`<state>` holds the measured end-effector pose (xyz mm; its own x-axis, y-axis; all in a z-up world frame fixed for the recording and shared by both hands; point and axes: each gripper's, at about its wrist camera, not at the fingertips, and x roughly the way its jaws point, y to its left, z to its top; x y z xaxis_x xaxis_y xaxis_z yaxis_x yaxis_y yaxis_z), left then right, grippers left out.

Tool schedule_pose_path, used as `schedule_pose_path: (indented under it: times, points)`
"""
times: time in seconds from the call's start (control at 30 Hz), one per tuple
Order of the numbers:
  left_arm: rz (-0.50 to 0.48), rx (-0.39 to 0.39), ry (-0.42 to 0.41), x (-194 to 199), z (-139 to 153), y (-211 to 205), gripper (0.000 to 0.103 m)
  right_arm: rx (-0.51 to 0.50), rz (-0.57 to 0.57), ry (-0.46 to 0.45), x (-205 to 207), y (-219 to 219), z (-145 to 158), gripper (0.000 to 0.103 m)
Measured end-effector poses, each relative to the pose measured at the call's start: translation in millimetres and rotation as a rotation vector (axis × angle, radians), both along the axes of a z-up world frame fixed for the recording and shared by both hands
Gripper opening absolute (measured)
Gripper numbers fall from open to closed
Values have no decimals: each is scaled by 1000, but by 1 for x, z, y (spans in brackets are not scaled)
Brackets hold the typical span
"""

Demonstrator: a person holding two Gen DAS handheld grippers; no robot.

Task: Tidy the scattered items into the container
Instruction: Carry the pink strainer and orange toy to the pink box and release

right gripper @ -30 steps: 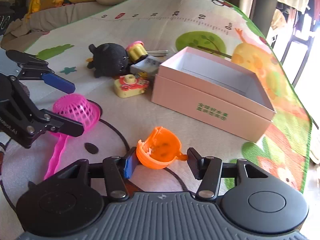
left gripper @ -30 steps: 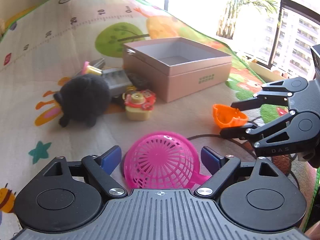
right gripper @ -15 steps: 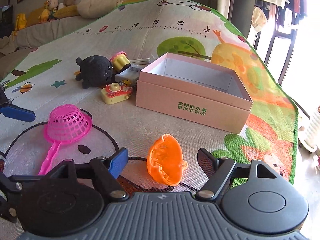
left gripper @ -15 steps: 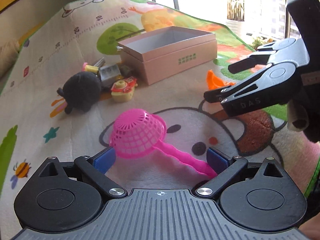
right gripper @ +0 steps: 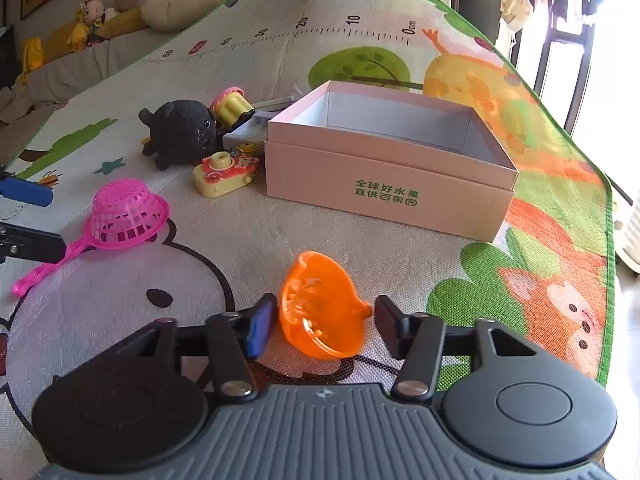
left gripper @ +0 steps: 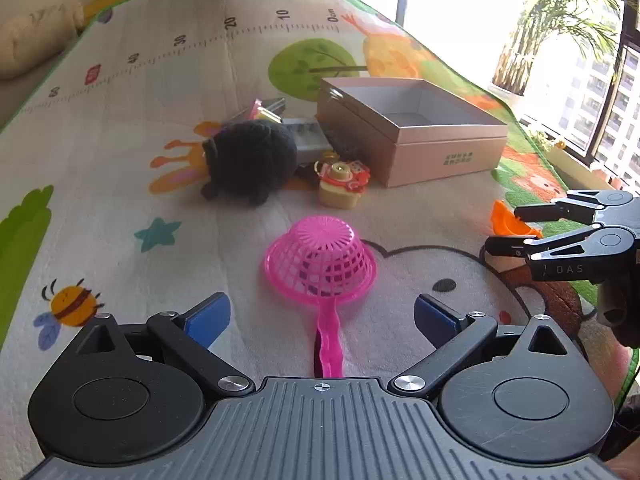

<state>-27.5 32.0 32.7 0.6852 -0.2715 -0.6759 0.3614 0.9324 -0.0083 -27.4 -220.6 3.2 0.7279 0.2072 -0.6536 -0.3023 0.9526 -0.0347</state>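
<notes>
Left wrist view: left claw (left gripper: 322, 316) spread wide, jaws having just been opening; the handle of the pink strainer (left gripper: 320, 266) runs between the fingers untouched, its basket lying mouth-down on the play mat (left gripper: 120, 184) just ahead. Beyond it, a black plush toy (left gripper: 252, 160) and a yellow toy camera (left gripper: 342, 182) sit near the pink box (left gripper: 412, 136), which is open on top with nothing visible inside. Right claw (left gripper: 500, 230) enters from the right edge with the orange cup (left gripper: 506, 222) between its fingertips. Right wrist view: right claw (right gripper: 322, 322) has just been closing around the orange cup (right gripper: 322, 306); the cup is tipped on its side, the blue left pad looks against its rim, a small nub reaches toward the right finger, contact there unclear. Cannot tell if it is actually clamped. Cup lies on the mat, well short of the pink box (right gripper: 390, 184). Pink strainer (right gripper: 120, 216) to the left, plush toy (right gripper: 182, 132) and toy camera (right gripper: 224, 174) beside the box's left wall.
</notes>
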Motion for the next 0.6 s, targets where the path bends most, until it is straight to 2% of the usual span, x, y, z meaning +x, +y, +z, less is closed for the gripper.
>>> schedule_pose_path:
  times: [0.13,0.3,0.33,0.37,0.4,0.6]
  points:
    - [-14,2,21,23,-9,-19,101,-16,3,-21,-11,-4,8,49]
    - [-29,81,22,36,-21,-40,100,-12,-5,-35,-23,-17,19,49]
    - [-35,85,25,36,-22,-42,98,-7,-9,-34,-25,-21,22,49]
    - [-42,95,26,35,-23,-42,87,-3,-12,-33,-26,-24,23,49]
    - [-46,106,21,34,-23,-42,79,0,-14,-32,-27,-26,25,49]
    - [-79,113,15,22,-9,-50,79,35,-17,-43,-35,-44,37,49]
